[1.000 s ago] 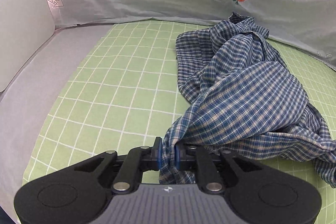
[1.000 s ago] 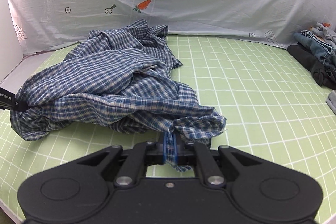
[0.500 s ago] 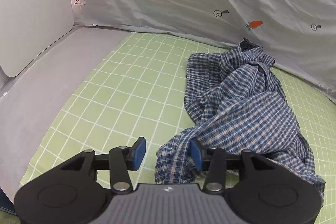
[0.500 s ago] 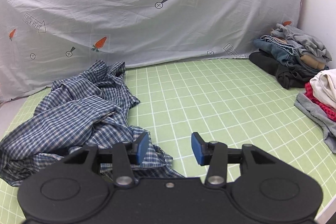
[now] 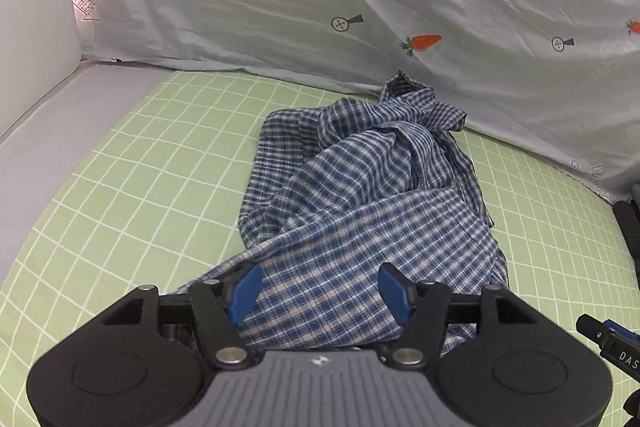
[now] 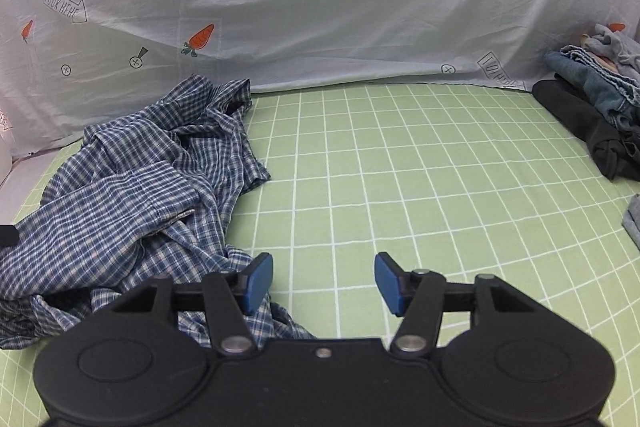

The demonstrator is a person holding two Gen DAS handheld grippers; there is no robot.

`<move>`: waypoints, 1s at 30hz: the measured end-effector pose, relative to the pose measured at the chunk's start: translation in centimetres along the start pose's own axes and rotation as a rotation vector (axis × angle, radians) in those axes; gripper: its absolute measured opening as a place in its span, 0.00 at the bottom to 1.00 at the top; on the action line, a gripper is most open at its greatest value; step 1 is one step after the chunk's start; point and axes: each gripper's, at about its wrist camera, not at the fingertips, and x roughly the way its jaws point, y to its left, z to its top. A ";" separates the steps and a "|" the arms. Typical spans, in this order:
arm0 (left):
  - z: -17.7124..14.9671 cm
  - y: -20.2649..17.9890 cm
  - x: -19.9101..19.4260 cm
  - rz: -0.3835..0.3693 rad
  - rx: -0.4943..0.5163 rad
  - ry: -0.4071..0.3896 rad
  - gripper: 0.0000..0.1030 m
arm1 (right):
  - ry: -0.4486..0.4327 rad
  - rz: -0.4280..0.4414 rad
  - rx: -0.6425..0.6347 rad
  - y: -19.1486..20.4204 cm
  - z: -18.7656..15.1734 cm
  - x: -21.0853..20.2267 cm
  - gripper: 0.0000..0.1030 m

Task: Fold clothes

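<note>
Both grippers, left gripper [image 5: 319, 291] and right gripper [image 6: 323, 283], spread wide, holding nothing; plaid shirt [image 5: 360, 211] crumpled, unfolded; folding barely begun.

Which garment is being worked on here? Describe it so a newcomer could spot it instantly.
On the green grid mat, look toward the left side, near the hanging carrot-print sheet. There lies the crumpled plaid shirt, unfolded. Unlike the clothes pile at the far right, it is blue-and-white checked and lies alone.
</note>
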 end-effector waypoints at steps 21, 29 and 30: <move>-0.1 7.8 0.2 0.238 -0.143 0.009 0.00 | 0.134 0.132 0.025 1.3 -1.7 3.1 0.10; -0.8 4.6 -0.6 0.127 -0.021 0.015 0.42 | 0.110 0.054 0.039 1.5 -2.7 1.8 0.41; -0.9 3.7 -0.5 0.103 -0.007 0.014 0.46 | 0.105 0.046 0.041 1.5 -2.6 1.8 0.42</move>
